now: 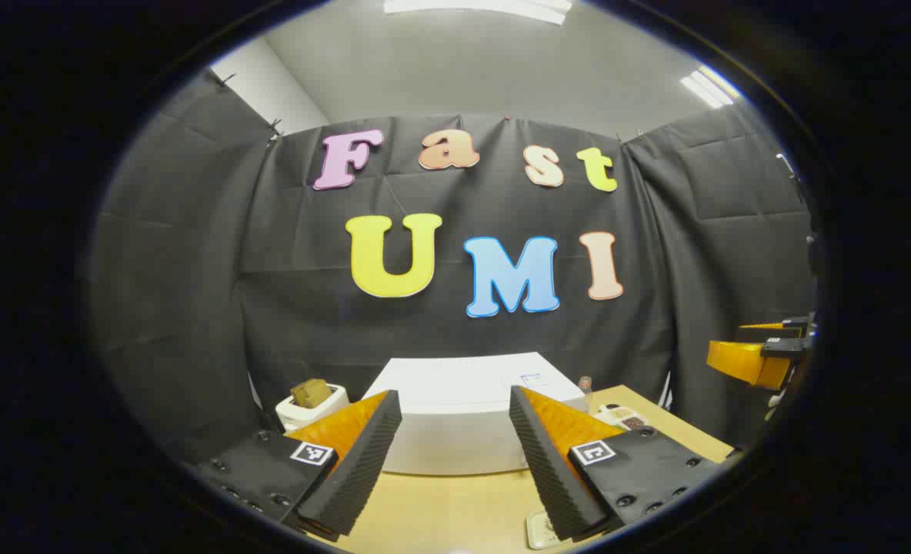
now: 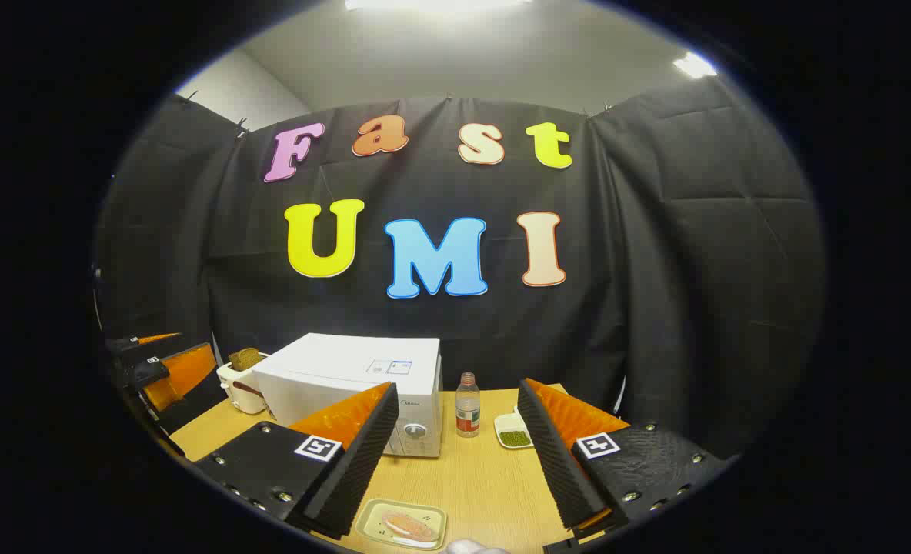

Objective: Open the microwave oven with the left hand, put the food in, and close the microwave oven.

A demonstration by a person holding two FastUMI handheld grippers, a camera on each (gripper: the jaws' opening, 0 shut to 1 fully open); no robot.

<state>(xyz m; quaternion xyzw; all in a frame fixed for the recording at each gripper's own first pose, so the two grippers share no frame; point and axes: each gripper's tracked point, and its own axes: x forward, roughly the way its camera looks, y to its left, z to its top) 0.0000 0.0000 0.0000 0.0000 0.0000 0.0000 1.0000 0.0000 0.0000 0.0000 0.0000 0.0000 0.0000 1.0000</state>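
Your left claw hangs with its fingers spread, empty, facing the shut microwave on the surface. Your right claw, also spread, hovers above the plate of food in front of the microwave. The door likely swings stiffly; grip its edge.

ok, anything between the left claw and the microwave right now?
Nothing visible. In the left gripper view the left claw is open and aimed at the microwave, with bare table between. The toaster stands left of it, and the bottle and dishes sit right, all off that line.
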